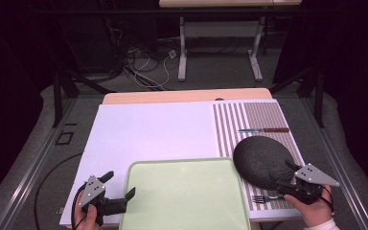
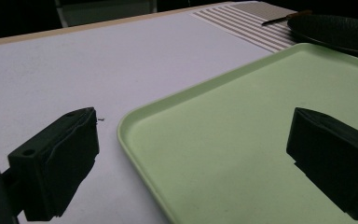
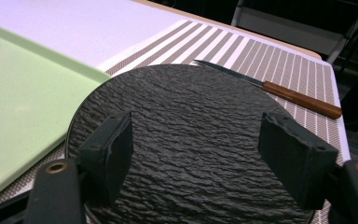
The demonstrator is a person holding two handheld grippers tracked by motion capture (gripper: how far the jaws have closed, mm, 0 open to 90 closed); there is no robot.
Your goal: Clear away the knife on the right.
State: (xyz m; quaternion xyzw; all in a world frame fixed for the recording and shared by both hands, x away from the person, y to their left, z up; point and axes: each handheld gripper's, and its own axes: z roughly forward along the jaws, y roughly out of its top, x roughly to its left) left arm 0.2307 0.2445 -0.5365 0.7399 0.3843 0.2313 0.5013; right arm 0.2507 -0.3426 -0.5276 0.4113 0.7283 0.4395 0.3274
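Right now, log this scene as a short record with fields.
surface: white table top with striped mat at right
tray: green tray, near edge, bare
plate: black plate on the mat, beside the tray
knife: knife beyond the plate
fork: fork on the mat before the plate
left gripper: left gripper open, at tray's left edge
right gripper: right gripper open, over the plate's near rim
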